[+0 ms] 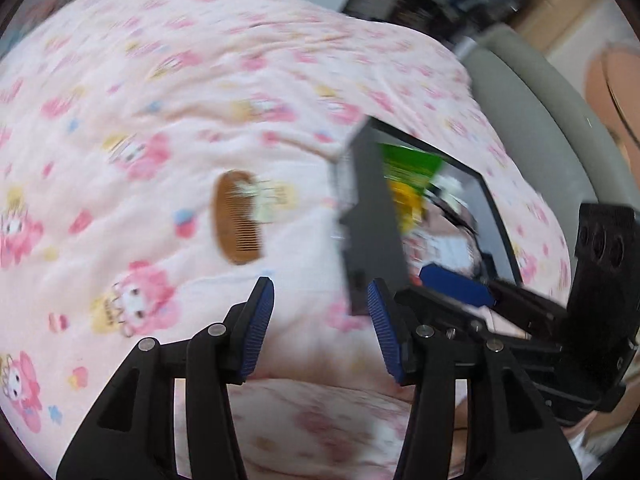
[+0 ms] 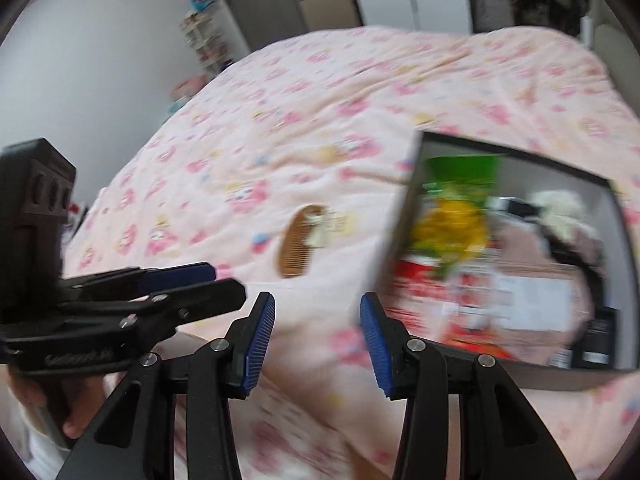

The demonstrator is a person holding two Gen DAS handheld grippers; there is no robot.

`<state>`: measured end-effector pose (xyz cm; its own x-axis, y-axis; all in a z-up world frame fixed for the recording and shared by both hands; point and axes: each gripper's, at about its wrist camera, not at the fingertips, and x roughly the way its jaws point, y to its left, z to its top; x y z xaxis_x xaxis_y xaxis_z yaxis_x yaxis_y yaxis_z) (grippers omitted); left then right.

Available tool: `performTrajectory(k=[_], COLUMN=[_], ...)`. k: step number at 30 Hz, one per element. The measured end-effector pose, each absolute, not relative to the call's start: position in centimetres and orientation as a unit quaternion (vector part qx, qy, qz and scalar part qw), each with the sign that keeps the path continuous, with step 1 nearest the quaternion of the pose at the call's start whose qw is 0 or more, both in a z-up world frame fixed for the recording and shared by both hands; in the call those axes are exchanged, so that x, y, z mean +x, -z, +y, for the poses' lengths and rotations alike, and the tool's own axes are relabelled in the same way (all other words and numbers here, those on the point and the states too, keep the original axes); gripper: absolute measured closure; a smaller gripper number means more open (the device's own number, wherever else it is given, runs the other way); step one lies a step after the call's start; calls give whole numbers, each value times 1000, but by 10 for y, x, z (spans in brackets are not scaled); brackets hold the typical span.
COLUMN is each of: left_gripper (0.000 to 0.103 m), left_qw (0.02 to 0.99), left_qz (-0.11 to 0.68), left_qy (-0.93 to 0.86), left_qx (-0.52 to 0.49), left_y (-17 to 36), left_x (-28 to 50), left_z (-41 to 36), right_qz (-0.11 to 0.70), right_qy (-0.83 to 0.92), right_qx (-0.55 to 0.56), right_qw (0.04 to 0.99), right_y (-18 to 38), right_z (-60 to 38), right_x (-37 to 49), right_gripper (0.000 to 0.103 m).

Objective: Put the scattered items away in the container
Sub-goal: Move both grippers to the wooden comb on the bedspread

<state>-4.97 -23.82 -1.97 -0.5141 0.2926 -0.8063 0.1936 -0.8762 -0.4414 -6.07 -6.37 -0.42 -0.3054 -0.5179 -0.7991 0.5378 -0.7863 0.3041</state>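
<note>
Both views are pretty smeared, but the layout is readable: a pink cartoon-print bedspread covers the bed, and the only loose item I can spot on it is a brown wooden comb with a small pale tag or ornament on it, lying flat and well apart from everything else. To its right sits the black-rimmed open box, already stuffed – a green and yellow packet, some red-and-white packaging, a fluffy cream thing, all too blurred to name properly. The left gripper has its blue-padded jaws spread wide with nothing between them, hanging over bare bedspread just short of the comb. The right gripper is also parted and empty, near the box's near-left corner. So the comb looks like the last pickup, and the left one seems best placed for it. My take on doing it well: the comb is thin and lies flat on soft fabric, so come down fairly steeply, straddle its narrow width rather than its length, and press slightly into the bedding so the pads get under the edges – otherwise you'll likely pinch up fabric too. Then drop it where the box has room.
</note>
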Motion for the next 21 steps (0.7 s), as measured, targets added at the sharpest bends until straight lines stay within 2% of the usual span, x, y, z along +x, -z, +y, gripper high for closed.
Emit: performTrajectory(k=[4,13,18,21], left_gripper=[55,55,51,52], left_qw=[10,24,53,51], left_qz=[-292,-403,-379,-358], left_qy=[-801,-702,-688,-681], left_qx=[-522,-586,-616,-636], left_y=[61,145,165,179], left_x=[-69,-136,-171,-184], left_z=[-284,-334,-317,-304], right_qz=[11,39,24,15], right_qy=[774,738,723,712], right_qx=[535,618,643,654], right_qw=[339,267,254,254], right_y=[34,112,137,156], right_z=[-110,-167,-179,-180], right_x=[-75,-123,-142,-153], right_gripper=[62,62,60,59])
